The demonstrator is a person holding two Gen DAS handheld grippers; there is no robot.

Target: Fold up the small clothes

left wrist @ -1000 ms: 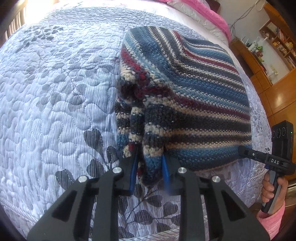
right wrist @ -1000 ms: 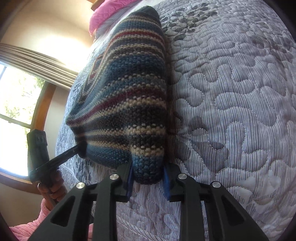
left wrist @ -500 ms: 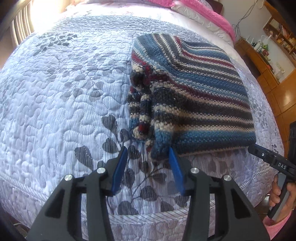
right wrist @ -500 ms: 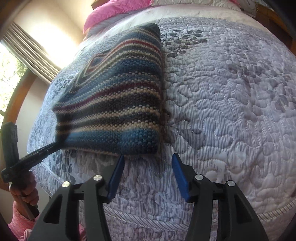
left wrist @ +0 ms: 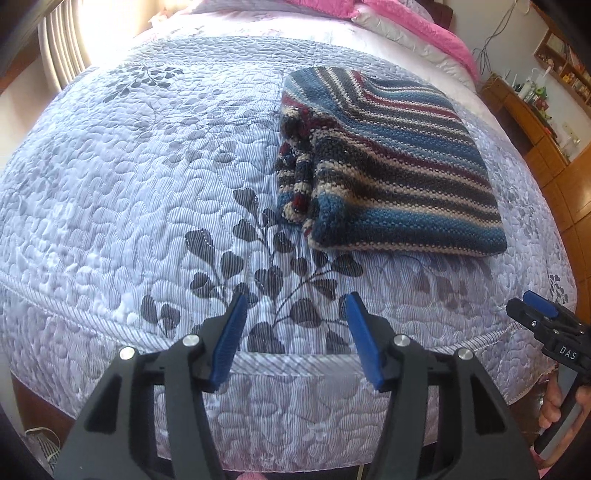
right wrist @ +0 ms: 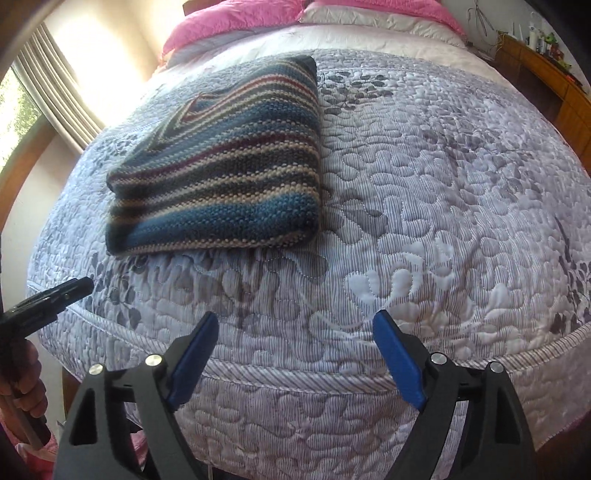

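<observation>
Both of my claws are spread wide and hold nothing. My left claw (left wrist: 293, 339) hangs over the near edge of the bed (left wrist: 110, 192), its blue pads (left wrist: 229, 339) well apart, with the printed dark leaves of the quilt showing between them. My right claw (right wrist: 295, 362) is likewise open above the piped border of the quilt (right wrist: 443, 184), clear of the fabric.

One striped knitted sweater (left wrist: 388, 177) lies folded on the quilt, well apart from either claw. From the left wrist view it sits ahead and to the right, a thick bundle in blue, cream, grey and dark red bands, with bunched layers showing along its left side. From the right wrist view the sweater (right wrist: 221, 173) sits ahead and to the left, its near edge a neat blue fold running parallel to the bed's edge.

Each view catches the other tool at its margin: my right claw (left wrist: 535, 314) at the right edge with fingers around its handle, and my left claw (right wrist: 74, 290) at the left edge. Pink pillows (right wrist: 236, 26) lie at the head of the bed, and a wooden shelf unit (left wrist: 546, 122) stands to the right.
</observation>
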